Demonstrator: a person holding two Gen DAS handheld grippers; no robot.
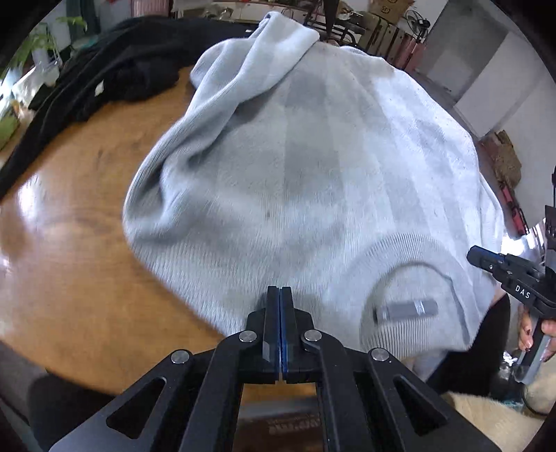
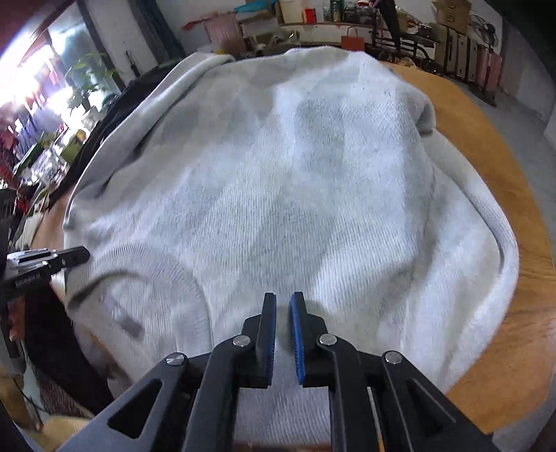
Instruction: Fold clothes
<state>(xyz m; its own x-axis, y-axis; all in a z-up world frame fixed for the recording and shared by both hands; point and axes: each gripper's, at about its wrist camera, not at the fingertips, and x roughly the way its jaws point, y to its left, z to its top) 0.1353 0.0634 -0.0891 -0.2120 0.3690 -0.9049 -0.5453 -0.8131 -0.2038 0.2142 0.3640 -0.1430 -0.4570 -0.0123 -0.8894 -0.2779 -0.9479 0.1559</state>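
A: Grey knit sweater (image 1: pixel 312 180) spread on the wooden table (image 1: pixel 80 215), collar at 6 o'clock, one sleeve (image 1: pixel 250 80) folded across at 12.

B: Body unfolded. Left gripper (image 1: pixel 280 313) pressed together, empty; right gripper (image 2: pixel 283 323) narrowly parted, empty. Black garment (image 1: pixel 114 66) at 10 o'clock.

A cluttered storeroom or workshop: cardboard boxes (image 2: pixel 451 14) on shelves, suitcases (image 2: pixel 469 59), a fan (image 1: pixel 415 17), potted plants (image 2: pixel 87 83).
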